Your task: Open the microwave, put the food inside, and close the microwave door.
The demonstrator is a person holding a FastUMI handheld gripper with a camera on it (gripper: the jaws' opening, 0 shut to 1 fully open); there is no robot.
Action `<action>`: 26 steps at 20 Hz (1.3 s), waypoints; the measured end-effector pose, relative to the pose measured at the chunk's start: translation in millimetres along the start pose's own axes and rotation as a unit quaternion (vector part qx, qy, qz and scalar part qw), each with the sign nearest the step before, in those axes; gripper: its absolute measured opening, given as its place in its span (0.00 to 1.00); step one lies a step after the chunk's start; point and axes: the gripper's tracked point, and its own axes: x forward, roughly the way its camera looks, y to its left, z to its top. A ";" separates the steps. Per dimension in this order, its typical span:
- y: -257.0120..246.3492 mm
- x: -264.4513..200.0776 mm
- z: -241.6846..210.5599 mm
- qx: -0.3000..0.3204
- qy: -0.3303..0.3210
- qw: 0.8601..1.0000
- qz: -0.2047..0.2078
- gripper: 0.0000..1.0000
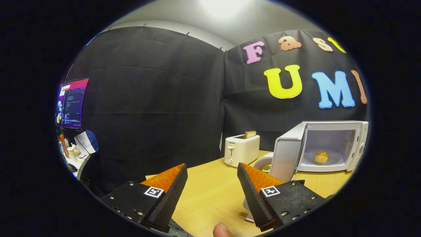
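On the worktop [210, 194], going left to right: the gripper [212, 176] hangs with its fingers spread wide, grasping nothing; one toaster [241, 149] stands toward the back edge; one microwave [329, 146] sits ahead to the right, its door [286, 154] swung open leftward, nearest the fingers; one bread roll [321, 156] already lies inside.

Tool [212, 171] fingers spread wide, nothing between them, bare table [210, 191] just ahead. Beyond them a toaster [241, 149] stands near the wall, bread slice [250, 134] sticking up. Right of it the microwave [332, 146] with door [286, 154] swung open, partly blocking the path from the fingers; cavity mouth open, food [321, 157] on the turntable inside. White bowl [264, 163] sits just beside the door.
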 end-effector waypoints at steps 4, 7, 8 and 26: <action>-20.5 16.5 -16.3 -0.011 0.009 0.999 -0.050 0.70; -33.5 24.1 -25.5 -0.014 0.014 0.997 -0.079 0.40; -35.5 25.5 -29.5 -0.003 0.018 0.996 -0.082 0.32; -199.6 -58.8 -23.7 -0.063 0.027 0.974 -0.214 0.01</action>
